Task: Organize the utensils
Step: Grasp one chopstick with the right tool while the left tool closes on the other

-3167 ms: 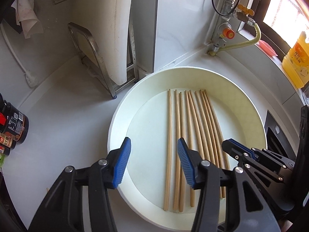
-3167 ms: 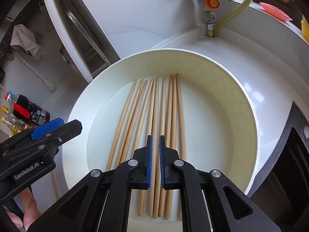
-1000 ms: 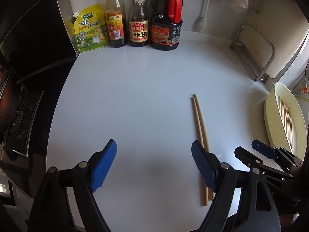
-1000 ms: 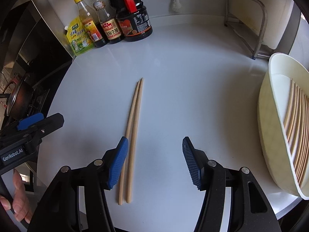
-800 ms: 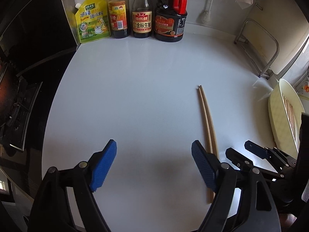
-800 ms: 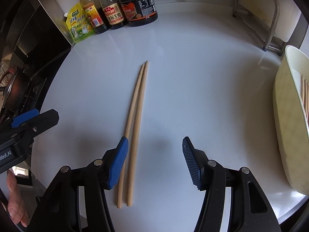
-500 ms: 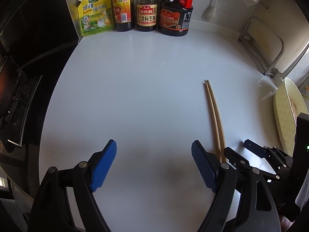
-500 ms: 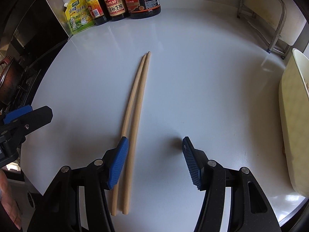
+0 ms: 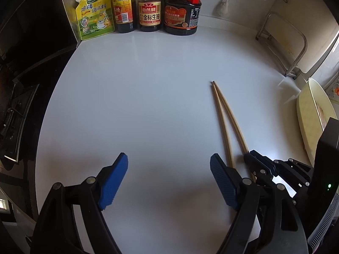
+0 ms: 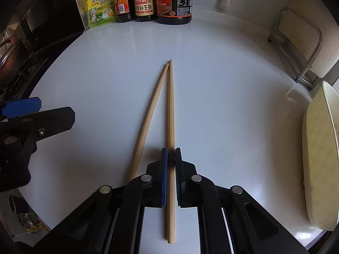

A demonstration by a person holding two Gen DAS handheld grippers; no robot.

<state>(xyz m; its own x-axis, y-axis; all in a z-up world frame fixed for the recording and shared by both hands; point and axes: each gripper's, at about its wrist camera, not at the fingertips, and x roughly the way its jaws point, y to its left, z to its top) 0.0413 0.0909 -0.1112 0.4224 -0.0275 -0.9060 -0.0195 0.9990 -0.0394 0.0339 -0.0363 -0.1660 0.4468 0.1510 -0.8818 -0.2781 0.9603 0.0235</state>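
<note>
Two wooden chopsticks lie on the white counter [image 10: 222, 95]. My right gripper [image 10: 171, 154] is shut on the right chopstick [image 10: 170, 105], near its thick end. The left chopstick [image 10: 151, 114] lies loose beside it, the tips nearly touching. In the left wrist view both chopsticks [image 9: 224, 116] lie to the right of my left gripper [image 9: 168, 165], which is open and empty above the counter. The right gripper also shows in the left wrist view [image 9: 257, 165]. A cream bowl [image 10: 315, 148] with several chopsticks inside stands at the right edge.
Sauce bottles [image 10: 173, 2] and a yellow seasoning pouch [image 10: 101, 6] stand along the back wall. A metal rack [image 10: 300, 48] holding a white board is at the back right. A dark stove [image 9: 14, 97] borders the counter on the left.
The view swung from the bowl to the counter. My right gripper, open half a second ago, moved left and closed on the right chopstick. The left gripper stayed open.
</note>
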